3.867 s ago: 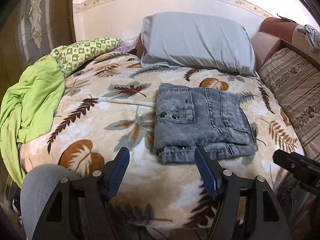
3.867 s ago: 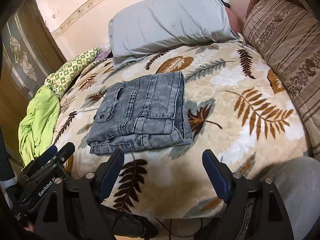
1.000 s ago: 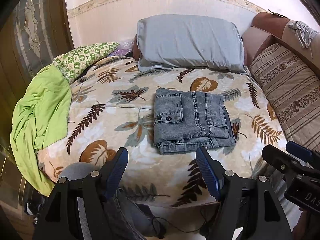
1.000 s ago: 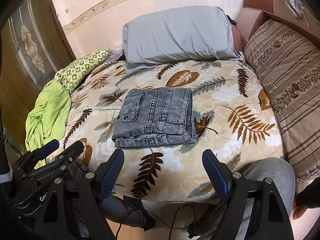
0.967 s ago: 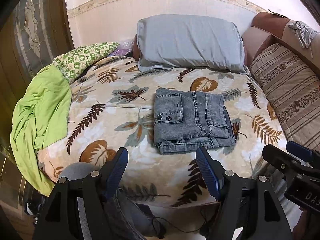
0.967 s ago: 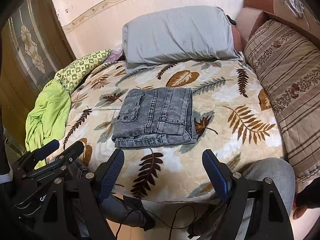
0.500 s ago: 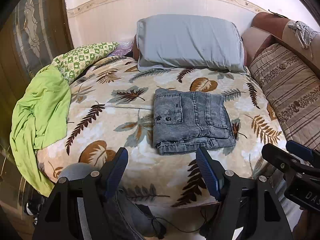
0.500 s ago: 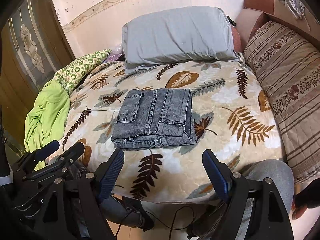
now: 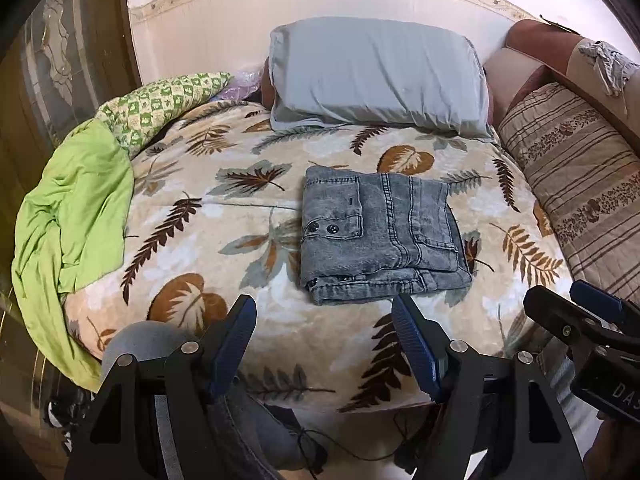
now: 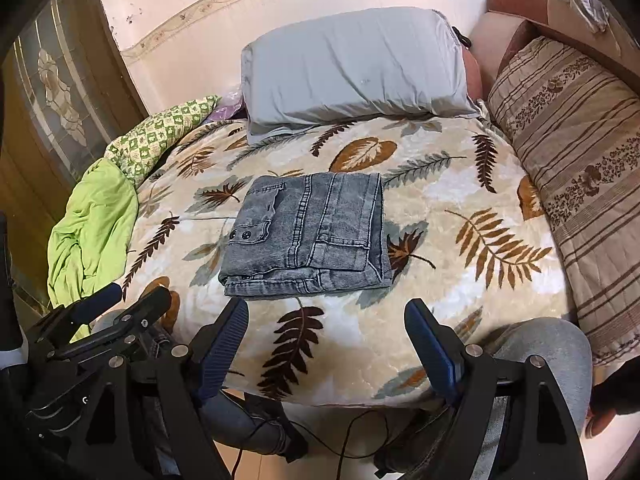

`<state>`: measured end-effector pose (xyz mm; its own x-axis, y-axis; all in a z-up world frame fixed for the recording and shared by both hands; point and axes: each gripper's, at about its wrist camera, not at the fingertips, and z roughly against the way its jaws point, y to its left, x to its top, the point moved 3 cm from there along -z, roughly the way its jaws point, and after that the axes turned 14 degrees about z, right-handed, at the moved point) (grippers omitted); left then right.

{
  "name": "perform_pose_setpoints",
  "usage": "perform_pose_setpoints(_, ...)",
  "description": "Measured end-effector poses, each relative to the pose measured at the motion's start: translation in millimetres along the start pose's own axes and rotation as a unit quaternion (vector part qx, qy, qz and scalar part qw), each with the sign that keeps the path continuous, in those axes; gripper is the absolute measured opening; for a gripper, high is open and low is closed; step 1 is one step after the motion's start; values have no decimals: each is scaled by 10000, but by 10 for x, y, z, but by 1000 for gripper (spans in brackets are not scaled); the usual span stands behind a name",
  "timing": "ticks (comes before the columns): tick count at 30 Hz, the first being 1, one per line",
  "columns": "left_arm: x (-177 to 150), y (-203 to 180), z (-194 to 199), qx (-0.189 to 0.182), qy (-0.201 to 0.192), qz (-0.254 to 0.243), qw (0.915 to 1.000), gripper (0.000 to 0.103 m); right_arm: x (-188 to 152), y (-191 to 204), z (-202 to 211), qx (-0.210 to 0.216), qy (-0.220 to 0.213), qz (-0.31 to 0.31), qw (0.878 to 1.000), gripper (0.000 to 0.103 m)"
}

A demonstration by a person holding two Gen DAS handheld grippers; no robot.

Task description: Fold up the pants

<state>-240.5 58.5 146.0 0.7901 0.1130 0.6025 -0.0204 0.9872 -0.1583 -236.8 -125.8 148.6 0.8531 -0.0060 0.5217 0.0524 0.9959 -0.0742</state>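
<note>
The grey denim pants [image 9: 380,236] lie folded into a compact rectangle in the middle of the leaf-patterned bed cover [image 9: 224,280]; they also show in the right wrist view [image 10: 308,236]. My left gripper [image 9: 324,320] is open and empty, held off the near edge of the bed, short of the pants. My right gripper [image 10: 326,324] is open and empty, also off the near edge. Each gripper shows in the other's view: the right one [image 9: 576,312] at the right edge, the left one [image 10: 120,300] at the lower left.
A grey pillow [image 9: 376,80] lies at the head of the bed. A lime-green cloth [image 9: 72,216] and a green patterned one [image 9: 160,104] hang at the left. A striped cushion [image 9: 576,184] lines the right side. The person's grey-clad knees [image 10: 544,352] sit below the bed edge.
Over the last seconds both grippers have pulled back from the bed, so the folded pants look smaller and farther. In the last half second almost nothing has moved.
</note>
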Motion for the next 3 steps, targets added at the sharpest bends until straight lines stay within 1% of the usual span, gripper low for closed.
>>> perform_pose_setpoints(3, 37, 3, -117, -46, 100, 37, 9999, 70, 18, -26, -107, 40, 62, -18, 10000, 82)
